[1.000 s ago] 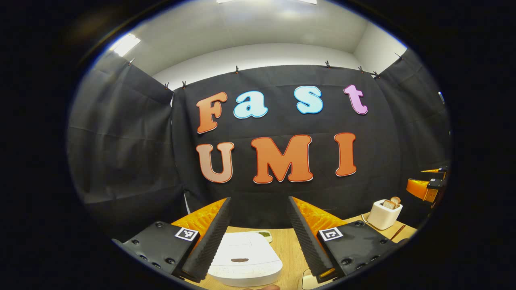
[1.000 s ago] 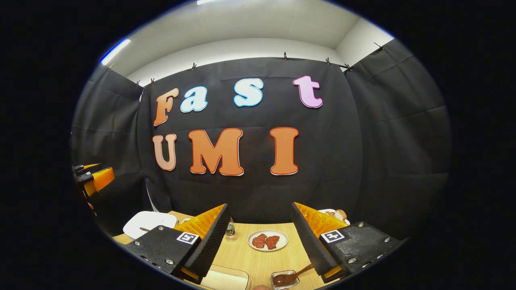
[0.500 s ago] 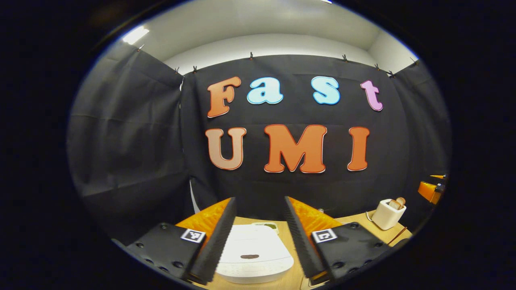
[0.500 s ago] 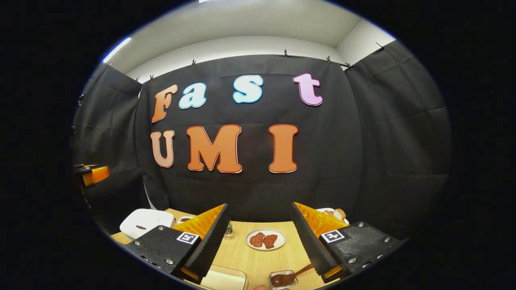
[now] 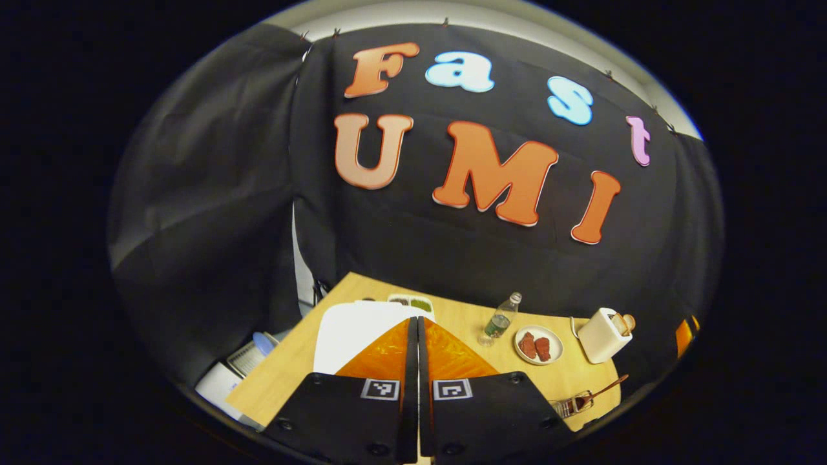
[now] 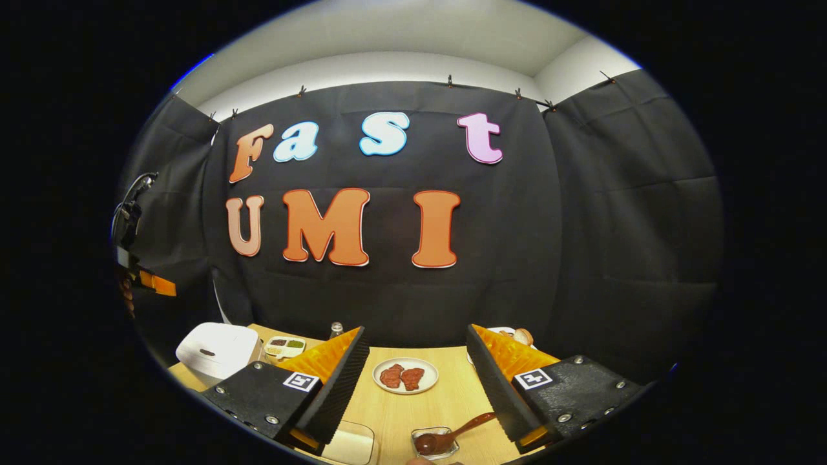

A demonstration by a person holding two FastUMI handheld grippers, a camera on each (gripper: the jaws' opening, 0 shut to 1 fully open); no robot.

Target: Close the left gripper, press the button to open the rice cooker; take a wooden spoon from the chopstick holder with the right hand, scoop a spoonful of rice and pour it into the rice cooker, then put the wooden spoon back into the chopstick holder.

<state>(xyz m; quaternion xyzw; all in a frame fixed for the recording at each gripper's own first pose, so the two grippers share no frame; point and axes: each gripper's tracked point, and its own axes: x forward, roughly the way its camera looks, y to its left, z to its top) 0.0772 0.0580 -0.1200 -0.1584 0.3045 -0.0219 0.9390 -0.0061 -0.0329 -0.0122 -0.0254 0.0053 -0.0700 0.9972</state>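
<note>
The bench (image 5: 303,352) is pale wood, and the landmark on it is the single rice cooker (image 5: 352,329), a white rounded box with its lid down and a dark oval mark on top (image 6: 216,352), standing at the bench's left end. Just behind the cooker lies one small divided dish (image 6: 285,347); to its right stand one clear bottle (image 5: 499,321), one plate of two reddish pieces (image 6: 405,375) and, farther right in the left gripper view, one white toaster (image 5: 601,334). Nearest the camera, well right of the cooker, one wooden spoon (image 6: 452,436) rests in a small clear holder (image 6: 435,443). The left tongs (image 5: 417,336) are pressed together over the cooker, gripping nothing; the right tongs (image 6: 417,365) gape wide, empty.
</note>
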